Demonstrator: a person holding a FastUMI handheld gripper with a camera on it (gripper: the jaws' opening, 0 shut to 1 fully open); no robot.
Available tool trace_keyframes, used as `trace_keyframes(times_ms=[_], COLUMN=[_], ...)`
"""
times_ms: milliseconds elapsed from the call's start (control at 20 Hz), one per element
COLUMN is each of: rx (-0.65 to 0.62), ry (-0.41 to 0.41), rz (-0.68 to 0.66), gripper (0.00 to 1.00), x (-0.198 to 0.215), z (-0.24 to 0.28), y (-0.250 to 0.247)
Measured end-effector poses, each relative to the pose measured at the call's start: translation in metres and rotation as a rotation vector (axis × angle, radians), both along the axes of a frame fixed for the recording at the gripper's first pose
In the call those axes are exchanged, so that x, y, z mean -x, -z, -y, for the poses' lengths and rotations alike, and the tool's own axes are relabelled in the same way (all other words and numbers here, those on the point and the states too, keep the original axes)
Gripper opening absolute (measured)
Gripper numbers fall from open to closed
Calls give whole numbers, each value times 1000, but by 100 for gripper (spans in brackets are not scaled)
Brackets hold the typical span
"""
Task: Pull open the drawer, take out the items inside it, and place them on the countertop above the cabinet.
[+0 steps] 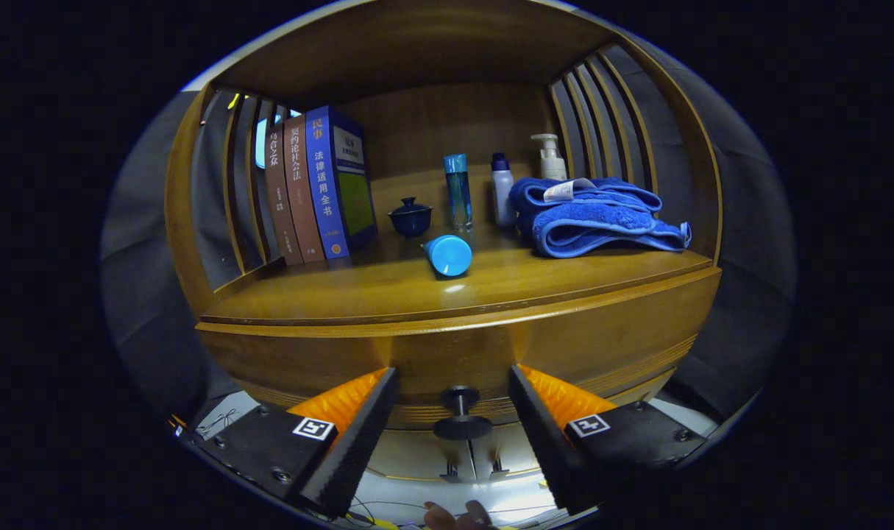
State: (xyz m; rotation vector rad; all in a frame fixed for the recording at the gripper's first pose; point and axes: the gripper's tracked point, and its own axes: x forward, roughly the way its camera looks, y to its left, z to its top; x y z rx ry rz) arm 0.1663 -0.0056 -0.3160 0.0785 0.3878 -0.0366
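A wooden cabinet faces me, its closed drawer front [579, 342] just ahead of my fingers. A dark round knob [461, 419] on a short stem sticks out from the drawer and sits between my fingertips, untouched by either. My gripper [454, 377] is open, one finger on each side of the knob. Above the drawer lies the countertop [388, 291], inside a wooden alcove. On it a blue cylinder [447, 255] lies on its side near the front edge. The drawer's inside is hidden.
On the countertop stand three books [318, 188] at the left, a small dark lidded cup [410, 217], a tall blue bottle [458, 191], a white bottle [501, 190], a pump bottle [550, 156] and a folded blue towel [594, 217] at the right. Slatted walls close both sides.
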Motion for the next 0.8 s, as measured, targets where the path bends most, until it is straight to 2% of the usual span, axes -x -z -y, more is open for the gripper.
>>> trace_keyframes(times_ms=[450,800], rx=[12,16], ry=[-29,-36], rz=[-11,58], gripper=[99,99], x=[3,24], z=[0,-1], y=[-1,-56])
